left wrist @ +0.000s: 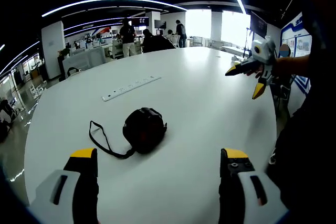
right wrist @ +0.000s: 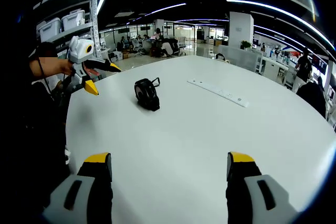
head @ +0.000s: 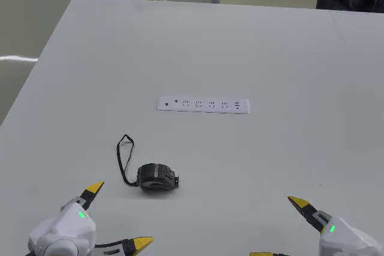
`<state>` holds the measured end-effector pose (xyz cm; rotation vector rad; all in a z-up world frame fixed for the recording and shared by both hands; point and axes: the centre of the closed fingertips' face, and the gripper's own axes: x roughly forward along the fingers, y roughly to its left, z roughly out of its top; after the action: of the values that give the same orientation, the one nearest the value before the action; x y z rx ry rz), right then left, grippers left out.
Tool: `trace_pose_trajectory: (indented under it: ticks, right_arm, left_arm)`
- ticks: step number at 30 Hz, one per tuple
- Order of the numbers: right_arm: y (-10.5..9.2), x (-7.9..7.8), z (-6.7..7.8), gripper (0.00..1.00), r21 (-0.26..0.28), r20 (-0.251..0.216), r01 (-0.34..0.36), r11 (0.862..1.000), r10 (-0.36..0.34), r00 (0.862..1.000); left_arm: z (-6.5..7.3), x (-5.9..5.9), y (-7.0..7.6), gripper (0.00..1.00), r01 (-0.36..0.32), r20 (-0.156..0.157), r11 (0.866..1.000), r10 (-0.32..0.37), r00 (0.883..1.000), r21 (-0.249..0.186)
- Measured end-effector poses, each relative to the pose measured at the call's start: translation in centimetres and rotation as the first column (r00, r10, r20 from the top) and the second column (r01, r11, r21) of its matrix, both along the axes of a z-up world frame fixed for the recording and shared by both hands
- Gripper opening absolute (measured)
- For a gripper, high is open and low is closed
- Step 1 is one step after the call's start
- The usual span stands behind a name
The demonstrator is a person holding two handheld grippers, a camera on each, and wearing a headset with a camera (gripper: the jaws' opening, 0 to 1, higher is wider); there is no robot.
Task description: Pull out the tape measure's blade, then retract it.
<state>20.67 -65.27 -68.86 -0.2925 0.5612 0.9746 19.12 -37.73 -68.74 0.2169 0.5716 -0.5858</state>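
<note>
Both grippers are held wide open with nothing between their jaws, low over the near edge of the white table (head: pixel 240 46). From the head view, the left gripper (head: pixel 120 215) sits at the bottom left with its yellow tips spread. The right gripper (head: pixel 281 227) sits at the bottom right, spread the same way. A green light glows on each white body. Neither one touches anything.

The tape measure (head: pixel 157 177) lies on the tabletop between them, nearer the left gripper and a little ahead of its tips. It is a small, dark, rounded case resting flat, well apart from the right gripper. A thin black strap (head: pixel 125 159) runs from its left end and loops away across the table toward the far side.

In the left gripper view, the tape measure (left wrist: pixel 144 128) sits just ahead of the gap between the jaws, with the strap trailing off to the left. The right gripper (left wrist: pixel 244 81) hangs in the air off to the right, held by a hand. In the right gripper view, the tape measure (right wrist: pixel 147 94) is farther off and to the left, just beside the left gripper (right wrist: pixel 103 78).

Beyond the tape measure, near the middle of the table, a long white power strip (head: pixel 204 105) lies flat with its sockets facing up. People stand around workbenches in the distance.
</note>
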Motion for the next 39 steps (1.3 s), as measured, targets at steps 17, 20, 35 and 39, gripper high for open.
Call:
trace_pose_trajectory:
  ticks: [17, 20, 35, 39]
  right_arm:
    - [1.7, 2.3, -0.2, 0.82, 0.020, 0.018, -0.139, 0.990, 0.139, 0.990]
    - [2.1, 2.7, -0.5, 0.79, 0.023, 0.011, -0.161, 0.987, 0.160, 0.987]
    - [4.3, 4.5, -1.6, 0.65, 0.035, 0.023, -0.289, 0.957, 0.288, 0.957]
    - [4.9, 4.7, -2.3, 0.64, 0.029, 0.016, -0.324, 0.946, 0.324, 0.946]
  left_arm:
    - [-1.0, 3.2, -0.2, 0.82, 0.136, -0.008, 0.990, -0.136, 0.991, 0.038]
    - [-1.4, 3.8, -0.2, 0.79, 0.157, -0.014, 0.986, -0.157, 0.988, 0.050]
    - [-2.7, 6.0, -0.7, 0.66, 0.290, -0.035, 0.951, -0.287, 0.957, 0.108]
    - [-2.9, 6.7, -0.8, 0.62, 0.309, -0.041, 0.944, -0.306, 0.951, 0.119]
